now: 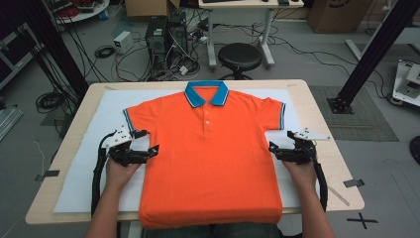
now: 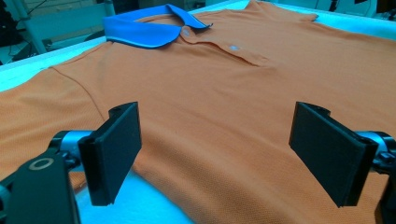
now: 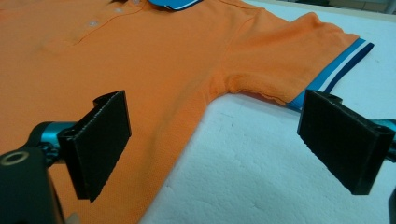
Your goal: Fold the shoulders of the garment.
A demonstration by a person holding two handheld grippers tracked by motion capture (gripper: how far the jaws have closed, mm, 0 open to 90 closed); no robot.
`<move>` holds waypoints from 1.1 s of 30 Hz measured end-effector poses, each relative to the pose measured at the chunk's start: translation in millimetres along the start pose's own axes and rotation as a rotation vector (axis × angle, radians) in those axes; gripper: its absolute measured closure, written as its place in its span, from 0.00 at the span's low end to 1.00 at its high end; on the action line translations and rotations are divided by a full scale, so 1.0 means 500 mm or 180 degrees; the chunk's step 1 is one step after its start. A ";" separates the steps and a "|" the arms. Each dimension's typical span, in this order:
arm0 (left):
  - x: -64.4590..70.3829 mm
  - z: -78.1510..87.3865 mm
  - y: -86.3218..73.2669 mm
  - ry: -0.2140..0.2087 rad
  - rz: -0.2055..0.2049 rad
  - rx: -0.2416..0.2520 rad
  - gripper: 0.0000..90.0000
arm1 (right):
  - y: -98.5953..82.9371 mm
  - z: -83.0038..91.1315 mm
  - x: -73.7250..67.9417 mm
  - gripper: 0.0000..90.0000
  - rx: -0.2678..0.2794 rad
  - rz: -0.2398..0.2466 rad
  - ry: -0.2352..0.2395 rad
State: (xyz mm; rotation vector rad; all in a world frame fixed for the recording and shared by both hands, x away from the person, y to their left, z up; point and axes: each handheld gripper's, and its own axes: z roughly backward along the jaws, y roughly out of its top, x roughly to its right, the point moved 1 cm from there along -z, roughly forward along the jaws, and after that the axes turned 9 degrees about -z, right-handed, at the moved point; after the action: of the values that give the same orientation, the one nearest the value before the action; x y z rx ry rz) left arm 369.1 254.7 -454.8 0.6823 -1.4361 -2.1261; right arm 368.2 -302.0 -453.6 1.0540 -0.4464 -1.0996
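Pale wood, that's the worktop (image 1: 327, 163), and over it lies a white foam sheet (image 1: 89, 163) that covers most of the top. Spread flat on the sheet, front up, is the orange polo shirt (image 1: 210, 163), its hem hanging a touch over the near edge and its blue collar (image 1: 206, 94) pointing to the far side. Both short sleeves lie out to the sides, each with a blue-and-white striped cuff (image 3: 334, 70). Now the left gripper (image 1: 153, 150) sits at the shirt's left side seam just below the sleeve, its fingers (image 2: 114, 151) spread wide apart over the orange cloth, gripping nothing. The right gripper (image 1: 273, 148) sits at the right side seam, fingers (image 3: 100, 142) wide apart too, one over the shirt's edge, one over bare foam.
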 end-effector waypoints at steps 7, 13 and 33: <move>0.004 -0.004 0.002 0.0007 -0.0016 -0.0026 0.19 | 0.000 0.000 0.001 0.11 -0.0009 -0.0031 0.0028; -0.001 -0.003 0.000 -0.0005 0.0069 -0.0010 0.19 | 0.000 0.000 -0.002 0.11 -0.0012 -0.0001 -0.0010; 0.000 -0.002 0.000 0.0004 0.0045 -0.0006 0.19 | 0.067 0.008 0.007 0.11 0.0014 -0.0056 -0.0268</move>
State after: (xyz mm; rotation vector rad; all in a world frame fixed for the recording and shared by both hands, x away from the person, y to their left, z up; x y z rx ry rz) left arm 369.6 253.8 -455.1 0.6709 -1.4339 -2.1157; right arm 383.7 -304.7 -423.7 1.0199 -0.5075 -1.1622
